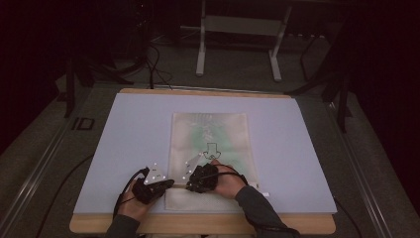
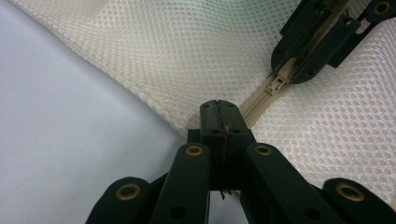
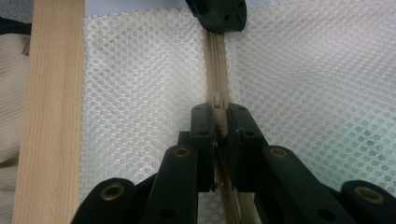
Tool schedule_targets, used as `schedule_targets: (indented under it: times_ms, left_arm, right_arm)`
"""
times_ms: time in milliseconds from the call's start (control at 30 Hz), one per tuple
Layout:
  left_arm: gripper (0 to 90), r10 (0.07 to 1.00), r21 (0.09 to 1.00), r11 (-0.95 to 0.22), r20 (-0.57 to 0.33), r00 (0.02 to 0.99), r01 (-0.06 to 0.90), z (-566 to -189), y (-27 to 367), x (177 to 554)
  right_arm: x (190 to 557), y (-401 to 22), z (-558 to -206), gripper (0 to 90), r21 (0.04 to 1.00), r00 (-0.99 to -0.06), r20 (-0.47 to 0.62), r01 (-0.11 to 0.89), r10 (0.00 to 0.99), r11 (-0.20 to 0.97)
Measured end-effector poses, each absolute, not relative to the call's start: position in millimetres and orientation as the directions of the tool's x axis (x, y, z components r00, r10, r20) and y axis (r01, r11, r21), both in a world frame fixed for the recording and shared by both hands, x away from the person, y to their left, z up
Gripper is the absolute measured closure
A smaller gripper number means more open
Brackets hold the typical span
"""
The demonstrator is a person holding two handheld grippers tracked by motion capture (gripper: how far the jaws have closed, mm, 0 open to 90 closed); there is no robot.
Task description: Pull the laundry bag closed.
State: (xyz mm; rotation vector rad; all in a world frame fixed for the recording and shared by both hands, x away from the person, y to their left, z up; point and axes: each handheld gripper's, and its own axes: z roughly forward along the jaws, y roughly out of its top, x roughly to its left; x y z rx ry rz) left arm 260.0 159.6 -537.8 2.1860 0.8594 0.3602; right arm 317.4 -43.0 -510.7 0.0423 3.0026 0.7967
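Mesh bag (image 1: 210, 148): flat, rectangular, cream-white netting, a green item showing faintly through it, lying lengthwise ahead of both tongs. Its beige zipper (image 3: 215, 70) runs along the near end, straight between the two tongs. The zipper slider (image 3: 218, 103) sits clamped between the right gripper (image 3: 218, 122) jaws. The left gripper (image 2: 218, 122) has its jaws pressed together at the bag's near corner, at the zipper's end.

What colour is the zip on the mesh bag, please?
The zip is beige, on the white mesh bag; right gripper view shows it best.
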Motion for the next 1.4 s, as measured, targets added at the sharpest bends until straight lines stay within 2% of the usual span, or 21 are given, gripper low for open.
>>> schedule_targets:
  times_ms: [1400]
  left_arm:
    - [89.7,0.677,0.731,-0.496,-0.011,0.736,0.468,-537.7,159.6,260.1]
  right_arm:
    - [317.3,-52.9,-505.8,82.3,0.444,-0.999,-0.021,0.024,0.037,0.896]
